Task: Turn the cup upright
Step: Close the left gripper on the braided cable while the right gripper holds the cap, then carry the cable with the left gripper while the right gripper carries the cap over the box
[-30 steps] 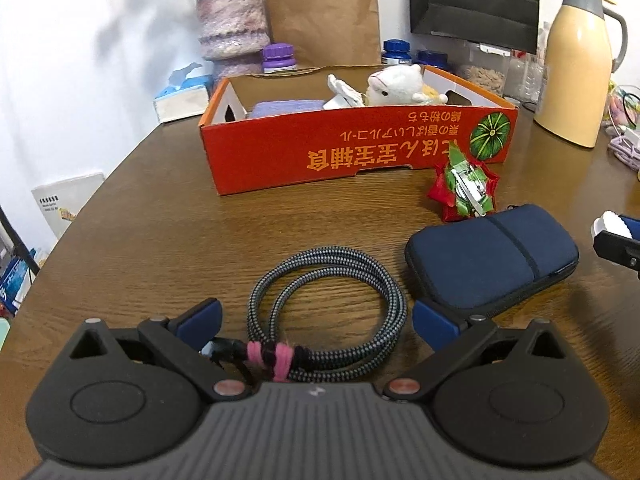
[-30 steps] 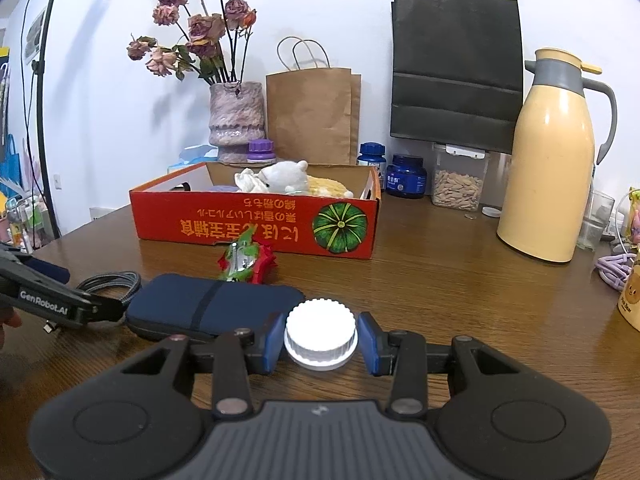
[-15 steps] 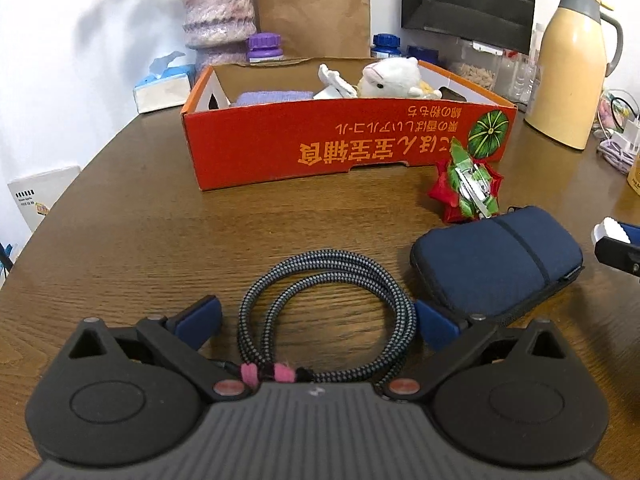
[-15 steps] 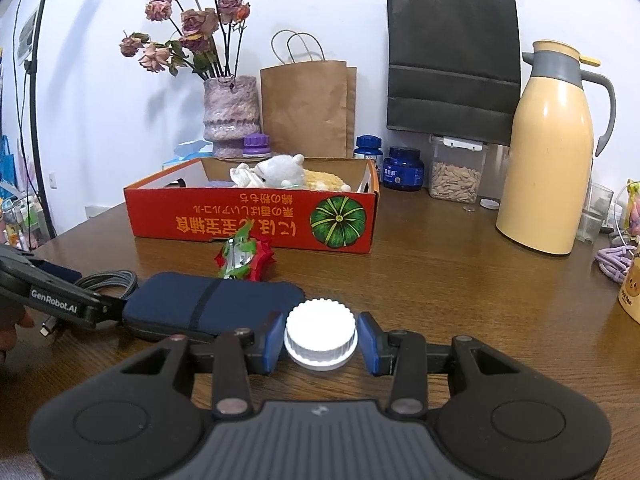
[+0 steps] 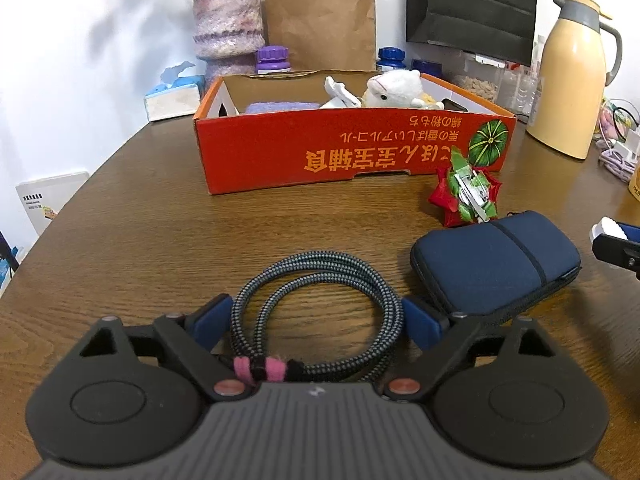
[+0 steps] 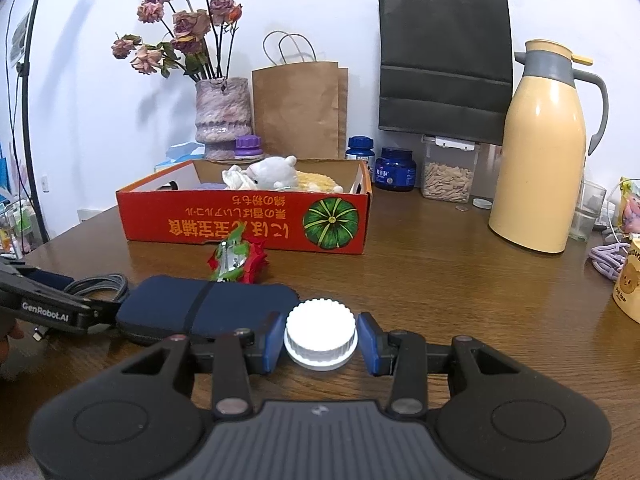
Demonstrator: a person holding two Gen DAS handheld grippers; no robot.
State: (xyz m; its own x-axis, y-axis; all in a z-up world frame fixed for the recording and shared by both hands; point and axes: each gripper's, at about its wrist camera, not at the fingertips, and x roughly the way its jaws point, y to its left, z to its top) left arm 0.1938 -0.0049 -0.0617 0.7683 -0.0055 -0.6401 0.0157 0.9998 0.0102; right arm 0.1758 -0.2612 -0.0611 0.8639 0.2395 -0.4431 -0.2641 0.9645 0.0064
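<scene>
- Right gripper (image 6: pixel 320 340): jaws pinch a white ridged cap (image 6: pixel 320 338); whatever sits below the cap is hidden.
- Left gripper (image 5: pixel 316 320): jaws have just been closing around the coiled cable (image 5: pixel 320 312), pads not clearly pressing.
- Cup hard to identify; a yellow mug (image 6: pixel 630 284), cut off, stands right of the navy pouch (image 6: pixel 208 308).

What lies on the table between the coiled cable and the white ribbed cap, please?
The dark blue zip pouch lies between the coiled cable and the white ribbed cap held in the right gripper; the right wrist view shows it.
</scene>
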